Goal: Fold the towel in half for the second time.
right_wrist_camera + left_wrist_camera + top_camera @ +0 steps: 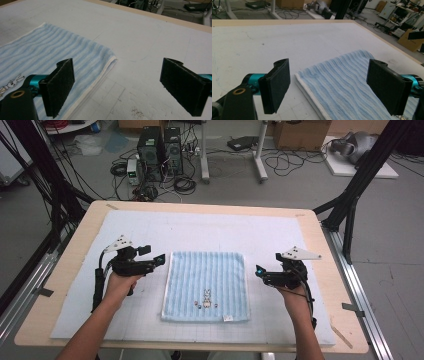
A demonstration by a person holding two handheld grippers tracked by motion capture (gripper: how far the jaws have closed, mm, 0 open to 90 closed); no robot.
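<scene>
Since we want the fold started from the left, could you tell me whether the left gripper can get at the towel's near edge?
Probably yes: the left gripper is open beside the towel, with bare mat between them.

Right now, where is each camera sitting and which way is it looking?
High view: above the near table edge, looking down on the blue towel, both forearms, left gripper, right gripper.
Left gripper view: rides the left gripper, facing the towel's edge between open jaws.
Right gripper view: rides the right gripper, jaws open beside the towel's corner.
All share the towel.
</scene>
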